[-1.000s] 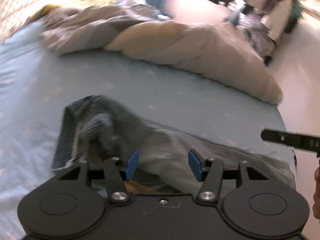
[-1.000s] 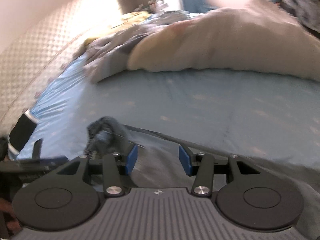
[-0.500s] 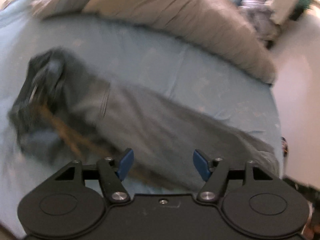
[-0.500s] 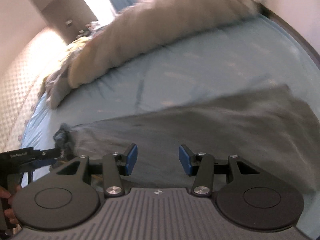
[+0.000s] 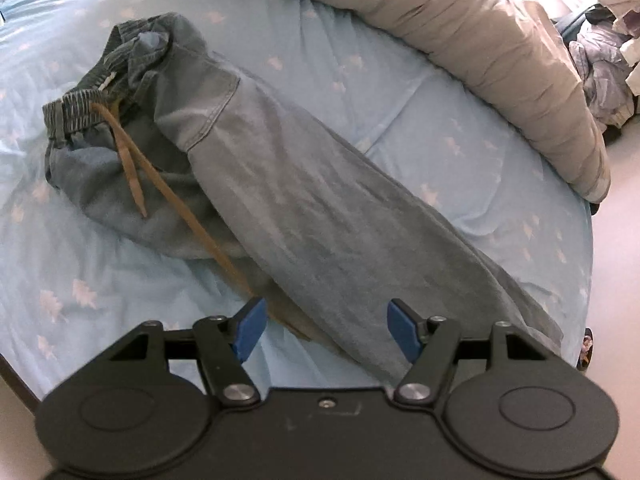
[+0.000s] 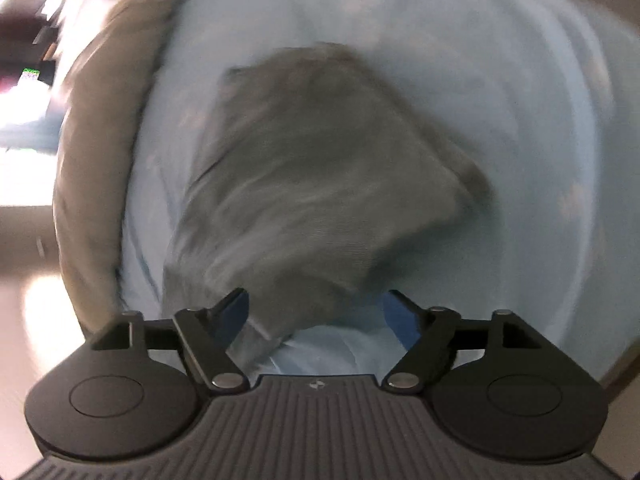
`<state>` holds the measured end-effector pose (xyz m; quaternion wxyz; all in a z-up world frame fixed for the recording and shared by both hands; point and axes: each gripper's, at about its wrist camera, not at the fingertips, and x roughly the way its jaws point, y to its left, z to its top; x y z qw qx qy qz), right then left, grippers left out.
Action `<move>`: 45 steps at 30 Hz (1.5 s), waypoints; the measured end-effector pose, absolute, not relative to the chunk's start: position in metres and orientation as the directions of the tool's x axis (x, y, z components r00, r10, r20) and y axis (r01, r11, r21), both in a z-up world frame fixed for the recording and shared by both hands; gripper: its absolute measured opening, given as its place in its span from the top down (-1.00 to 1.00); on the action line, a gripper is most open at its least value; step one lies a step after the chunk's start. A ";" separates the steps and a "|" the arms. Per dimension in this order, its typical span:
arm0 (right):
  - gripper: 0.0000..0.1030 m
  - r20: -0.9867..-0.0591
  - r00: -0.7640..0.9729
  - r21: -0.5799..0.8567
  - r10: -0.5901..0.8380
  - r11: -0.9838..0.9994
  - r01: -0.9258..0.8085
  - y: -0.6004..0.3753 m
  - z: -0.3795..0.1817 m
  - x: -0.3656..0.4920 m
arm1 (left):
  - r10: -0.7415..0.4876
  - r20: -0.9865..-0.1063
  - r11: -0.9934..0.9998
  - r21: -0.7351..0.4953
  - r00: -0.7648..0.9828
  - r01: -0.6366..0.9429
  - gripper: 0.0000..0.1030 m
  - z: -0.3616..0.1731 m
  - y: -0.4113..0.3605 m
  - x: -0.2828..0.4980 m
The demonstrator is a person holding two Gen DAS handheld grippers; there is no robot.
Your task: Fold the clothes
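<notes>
Grey-blue trousers (image 5: pixel 304 184) lie stretched out on the light blue bed sheet (image 5: pixel 460 160). Their bunched elastic waistband (image 5: pixel 80 108) is at the far left, with a tan drawstring (image 5: pixel 132 168) trailing toward me. My left gripper (image 5: pixel 326 328) hovers open over the near edge of the leg, its pads clear of the cloth. The right wrist view is blurred. In it the trouser leg end (image 6: pixel 312 184) lies on the sheet (image 6: pixel 520 100). My right gripper (image 6: pixel 316 316) is just above that end with its jaws opening, and the cloth corner sits by the left finger, unpressed.
A beige duvet (image 5: pixel 480 40) is heaped along the far side of the bed and shows again at the left in the right wrist view (image 6: pixel 92 160). A pile of clothes (image 5: pixel 600 68) lies beyond it. The bed's edge and pale floor (image 5: pixel 616 280) are at the right.
The left gripper drew back from the waistband and tilted down, and its jaws widened. The right gripper swept along the leg to its far end, rolled, and spread its jaws.
</notes>
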<state>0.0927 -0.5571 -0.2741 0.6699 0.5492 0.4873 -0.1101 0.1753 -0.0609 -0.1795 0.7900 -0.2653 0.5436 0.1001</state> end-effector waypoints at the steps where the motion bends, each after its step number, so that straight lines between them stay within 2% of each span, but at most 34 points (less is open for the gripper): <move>1: -0.52 -0.765 0.507 0.633 0.397 0.320 0.705 -0.560 -0.284 0.090 | -0.127 -0.912 0.841 -0.307 0.390 -0.445 -0.27 -0.177 -0.062 0.176; 5: -0.55 -0.725 0.558 0.652 0.403 0.141 0.745 -0.562 -0.314 0.088 | -0.115 -0.911 0.824 -0.311 0.397 -0.474 -0.33 -0.172 -0.048 0.182; 8: -0.55 -0.707 0.620 0.667 0.340 0.031 0.744 -0.566 -0.328 0.090 | -0.104 -0.911 0.784 -0.322 0.400 -0.531 -0.33 -0.175 -0.028 0.182; 10: -0.45 -0.719 0.631 0.663 0.292 0.011 0.749 -0.572 -0.331 0.092 | -0.089 -0.912 0.749 -0.327 0.402 -0.576 -0.33 -0.176 -0.014 0.180; 11: -0.10 -0.741 0.618 0.647 0.261 0.031 0.762 -0.574 -0.330 0.096 | -0.074 -0.912 0.719 -0.329 0.403 -0.612 -0.33 -0.177 -0.003 0.177; 12: 0.39 -0.767 0.599 0.626 0.231 0.062 0.777 -0.576 -0.327 0.100 | -0.067 -0.911 0.692 -0.335 0.406 -0.639 -0.33 -0.178 0.006 0.175; 13: 0.57 -0.785 0.584 0.610 0.207 0.088 0.788 -0.578 -0.322 0.104 | -0.061 -0.908 0.659 -0.348 0.414 -0.667 -0.33 -0.181 0.017 0.173; 14: 0.86 -0.795 0.578 0.601 0.185 0.106 0.792 -0.581 -0.317 0.106 | -0.056 -0.905 0.634 -0.358 0.421 -0.685 -0.33 -0.183 0.027 0.172; 15: 0.94 -0.803 0.575 0.594 0.157 0.129 0.794 -0.583 -0.311 0.110 | -0.051 -0.902 0.609 -0.368 0.428 -0.703 -0.33 -0.185 0.038 0.172; 23: 0.96 -0.817 0.577 0.547 0.002 0.319 0.774 -0.587 -0.249 0.151 | -0.025 -0.877 0.421 -0.444 0.480 -0.791 -0.33 -0.218 0.123 0.188; 29: 0.96 -0.806 0.587 0.518 -0.075 0.390 0.761 -0.575 -0.215 0.189 | -0.003 -0.865 0.377 -0.466 0.502 -0.800 -0.30 -0.249 0.173 0.220; 34: 0.96 -0.815 0.567 0.472 -0.118 0.431 0.769 -0.569 -0.206 0.214 | -0.020 -0.883 0.382 -0.440 0.469 -0.812 -0.19 -0.274 0.197 0.245; 45: 0.96 -0.819 0.550 0.430 -0.161 0.462 0.776 -0.565 -0.186 0.241 | 0.021 -0.921 0.484 -0.332 0.390 -0.810 -0.14 -0.293 0.218 0.290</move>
